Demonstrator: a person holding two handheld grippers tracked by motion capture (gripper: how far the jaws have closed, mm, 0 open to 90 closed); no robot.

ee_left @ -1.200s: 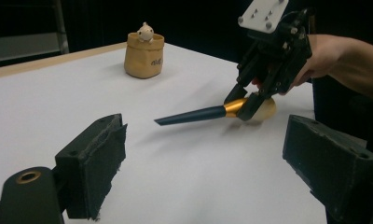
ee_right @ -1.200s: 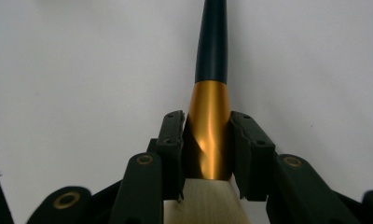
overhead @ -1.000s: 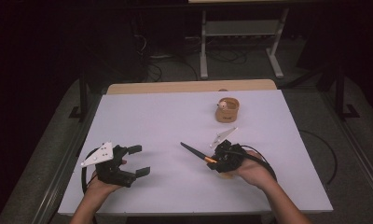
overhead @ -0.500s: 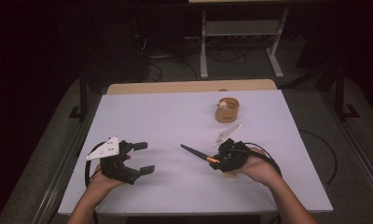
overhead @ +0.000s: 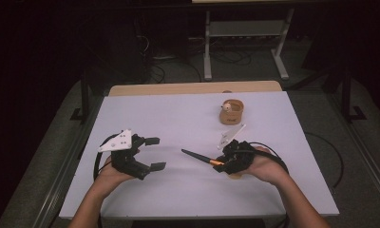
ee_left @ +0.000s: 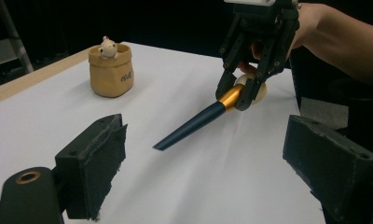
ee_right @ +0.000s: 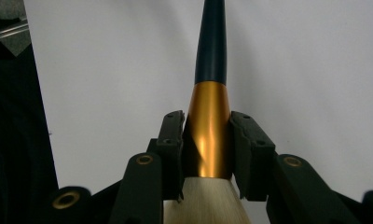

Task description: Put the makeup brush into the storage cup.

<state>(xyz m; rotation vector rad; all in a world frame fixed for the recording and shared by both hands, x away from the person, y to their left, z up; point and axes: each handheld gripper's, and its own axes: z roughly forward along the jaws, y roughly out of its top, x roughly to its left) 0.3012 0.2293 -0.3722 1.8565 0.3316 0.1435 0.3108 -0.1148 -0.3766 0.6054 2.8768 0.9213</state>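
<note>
On the white table (overhead: 178, 118), the right gripper (overhead: 224, 161) was clamped on a makeup brush (overhead: 197, 156), its two black jaws pressed against the gold ferrule (ee_right: 208, 130) from either side. From above, the brush's dark tapered handle stuck out toward the left gripper (overhead: 156, 153), whose jaws stood wide apart with nothing between them.

Near the far edge of the table stood a small tan pouch-shaped holder (overhead: 232, 112) with a little pale animal figure (ee_left: 107, 46) peeking over its rim. The left gripper view showed dark lettering on the holder's side, too small and slanted to read. No other writing could be made out on the brush or on either gripper.

The right gripper view gave the close look at the grip: the ferrule sat squarely between the pads, the cream bristles (ee_right: 208, 200) fanned out below toward the camera, and the navy handle (ee_right: 211, 42) ran away over the white surface. The left gripper view showed the same brush from the opposite end, held tilted with the handle tip low over the table and the person's right hand (ee_left: 310, 23) behind the gripper. Only from above did both forearms, the trailing black cables and the wooden strip (overhead: 193, 89) behind the white sheet appear together.
</note>
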